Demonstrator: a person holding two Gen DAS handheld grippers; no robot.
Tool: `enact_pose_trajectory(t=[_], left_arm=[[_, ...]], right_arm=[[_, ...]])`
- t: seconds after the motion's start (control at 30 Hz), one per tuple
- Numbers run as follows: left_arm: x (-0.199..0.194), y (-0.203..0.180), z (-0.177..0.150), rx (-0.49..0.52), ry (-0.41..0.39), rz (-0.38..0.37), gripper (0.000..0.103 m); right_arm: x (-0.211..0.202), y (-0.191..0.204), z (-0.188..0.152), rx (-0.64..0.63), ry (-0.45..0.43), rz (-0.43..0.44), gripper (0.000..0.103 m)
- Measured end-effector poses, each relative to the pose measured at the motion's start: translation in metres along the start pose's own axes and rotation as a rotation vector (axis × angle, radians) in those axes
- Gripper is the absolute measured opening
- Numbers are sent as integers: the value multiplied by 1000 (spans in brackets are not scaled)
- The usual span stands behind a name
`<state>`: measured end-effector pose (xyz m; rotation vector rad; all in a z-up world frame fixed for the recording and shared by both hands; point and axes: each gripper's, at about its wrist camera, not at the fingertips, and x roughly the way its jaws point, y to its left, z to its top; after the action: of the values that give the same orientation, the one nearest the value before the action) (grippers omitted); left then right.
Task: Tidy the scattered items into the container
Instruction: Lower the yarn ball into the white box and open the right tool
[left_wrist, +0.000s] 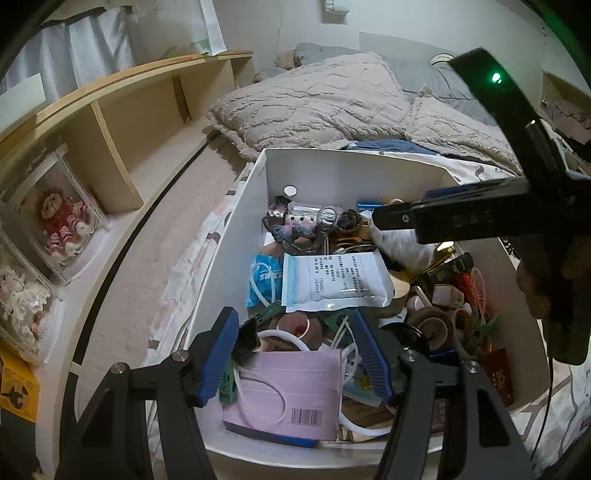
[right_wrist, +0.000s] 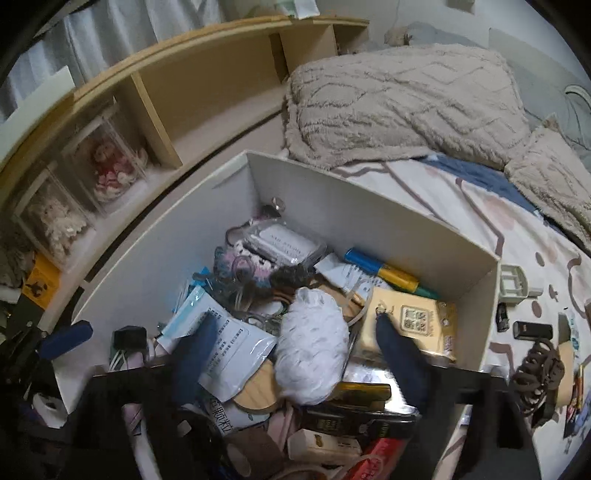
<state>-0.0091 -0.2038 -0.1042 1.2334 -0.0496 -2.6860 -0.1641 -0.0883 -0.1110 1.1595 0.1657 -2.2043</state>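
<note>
Nearest in the left wrist view: left gripper (left_wrist: 295, 360), jaws spread wide, holding nothing, poised above a pink pack (left_wrist: 284, 395) that lies flat at the near end of the white box (left_wrist: 236, 225), barcode toward the camera, long axis running away from the lens. Just beyond, a white printed pouch (left_wrist: 334, 278) lying flat across the pile, long axis roughly crosswise. Farther in, a clear case (left_wrist: 308, 216) among knitted bits near the far wall.

In the right wrist view: right gripper (right_wrist: 295, 354), jaws spread wide over the box, straddling a white crumpled bag (right_wrist: 314, 347) without pinching it; whether the fingers touch it cannot be told. Right of that, a yellow packet (right_wrist: 410, 321) lying flat against the box's right wall. Beyond, a blue-and-yellow tube (right_wrist: 384, 269) lying diagonally along the far wall.

Outside the box on the bed sheet (right_wrist: 461, 206): a dark coiled cord (right_wrist: 539, 365), a black stick (right_wrist: 532, 329), a beige frame (right_wrist: 513, 282). Farthest, a beige blanket (right_wrist: 399, 107).
</note>
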Motion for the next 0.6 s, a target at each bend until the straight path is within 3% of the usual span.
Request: enact_pose_trajectory(t=[0.13, 0.27, 0.43, 0.6], left_arm=[[0, -4, 1, 3, 7, -3, 64], [-3, -6, 4, -9, 3, -8, 75], [-7, -12, 10, -27, 2, -34, 77], [-12, -21, 16, -29, -16, -28, 88]], right_arm=[[-13, -3, -1, 8, -35, 36, 90], [-28, -3, -4, -16, -69, 56, 90], [-44, -6, -10, -32, -110, 64, 90], [-56, -16, -18, -15, -144, 55, 91]])
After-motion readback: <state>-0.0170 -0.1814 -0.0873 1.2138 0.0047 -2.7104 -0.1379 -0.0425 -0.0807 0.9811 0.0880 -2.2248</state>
